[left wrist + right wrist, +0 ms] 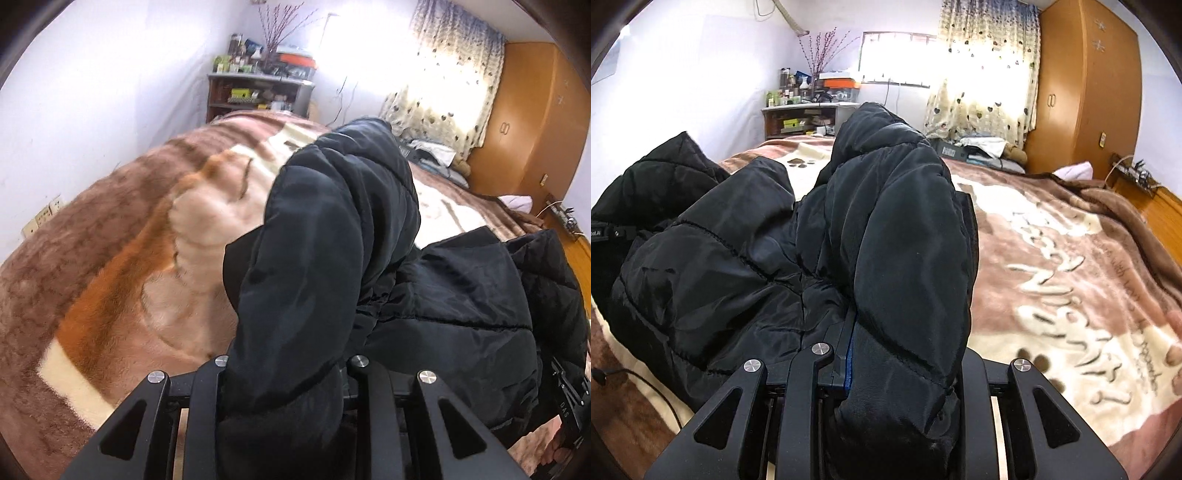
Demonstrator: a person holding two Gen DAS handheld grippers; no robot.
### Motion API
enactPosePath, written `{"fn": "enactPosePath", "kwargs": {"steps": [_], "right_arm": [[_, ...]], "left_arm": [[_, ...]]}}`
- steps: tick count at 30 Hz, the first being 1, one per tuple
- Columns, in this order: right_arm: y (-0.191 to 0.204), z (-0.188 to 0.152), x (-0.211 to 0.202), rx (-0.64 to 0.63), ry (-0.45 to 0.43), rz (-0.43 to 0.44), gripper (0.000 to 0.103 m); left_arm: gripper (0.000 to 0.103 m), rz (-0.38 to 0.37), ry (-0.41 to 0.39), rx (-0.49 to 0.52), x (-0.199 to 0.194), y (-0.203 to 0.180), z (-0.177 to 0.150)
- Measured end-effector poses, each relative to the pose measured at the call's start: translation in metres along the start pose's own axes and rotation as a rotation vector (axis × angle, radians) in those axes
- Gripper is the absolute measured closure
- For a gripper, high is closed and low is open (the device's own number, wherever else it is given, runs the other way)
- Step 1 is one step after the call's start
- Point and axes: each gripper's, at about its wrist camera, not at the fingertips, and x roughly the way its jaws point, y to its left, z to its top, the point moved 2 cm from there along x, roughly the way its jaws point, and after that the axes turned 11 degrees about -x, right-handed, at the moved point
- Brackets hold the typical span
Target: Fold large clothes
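A black quilted puffer jacket (332, 236) lies bunched on the bed and is lifted at both ends. My left gripper (288, 354) is shut on one thick padded part of the jacket, which drapes over and hides the fingertips. My right gripper (897, 347) is shut on another padded part of the jacket (908, 236), with one finger's blue-edged pad (849, 354) showing against the fabric. The right gripper's body shows at the lower right of the left wrist view (569, 402). The left gripper's body shows at the left edge of the right wrist view (605, 234).
A brown and cream plush blanket (1071, 280) covers the bed (110, 258). A cluttered shelf (805, 118) stands at the far wall. A wooden wardrobe (1086, 92) is at the right. Clothes and boxes (982, 147) lie at the bed's far end. A black cable (635, 380) lies at the left.
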Motion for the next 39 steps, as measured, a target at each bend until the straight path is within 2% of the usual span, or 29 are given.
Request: {"fn": "enactPosePath", "kwargs": {"steps": [7,9,13,19,23,25,27,30,33,34,39], "right_arm": [[-0.020,-0.030,0.022,0.028,0.080,-0.027,0.077],[-0.028,-0.031,0.030,0.030,0.093,-0.032,0.076],[-0.038,-0.036,0.042,0.058,0.124,-0.033,0.073],[-0.040,-0.046,0.046,0.078,0.163,-0.032,0.065],[-0.046,-0.046,0.044,0.108,0.184,-0.020,0.058],[-0.050,-0.045,0.039,0.133,0.189,-0.016,0.054],[-0.053,-0.045,0.033,0.142,0.194,-0.038,0.044],[-0.057,-0.045,0.019,0.156,0.189,-0.045,0.038],[-0.060,-0.044,-0.005,0.152,0.155,-0.083,0.029],[-0.061,-0.043,-0.015,0.153,0.143,-0.089,0.028],[-0.055,-0.042,-0.053,0.166,0.135,-0.072,0.028]], "left_arm": [[0.074,0.050,0.049,0.016,0.031,0.019,-0.021],[0.070,0.068,0.067,0.018,0.039,0.023,-0.025],[0.057,0.088,0.091,0.008,0.049,0.030,-0.030],[0.039,0.096,0.121,0.001,0.060,0.043,-0.033],[0.035,0.080,0.152,-0.047,0.061,0.052,-0.030],[0.034,0.096,0.155,-0.055,0.056,0.053,-0.028],[0.034,0.113,0.143,-0.029,0.047,0.051,-0.027],[0.034,0.108,0.131,-0.047,0.028,0.052,-0.026],[0.023,0.124,0.088,-0.035,-0.003,0.048,-0.029],[0.020,0.121,0.085,-0.031,-0.010,0.045,-0.030],[0.019,0.119,0.044,0.053,-0.061,0.024,-0.050]]}}
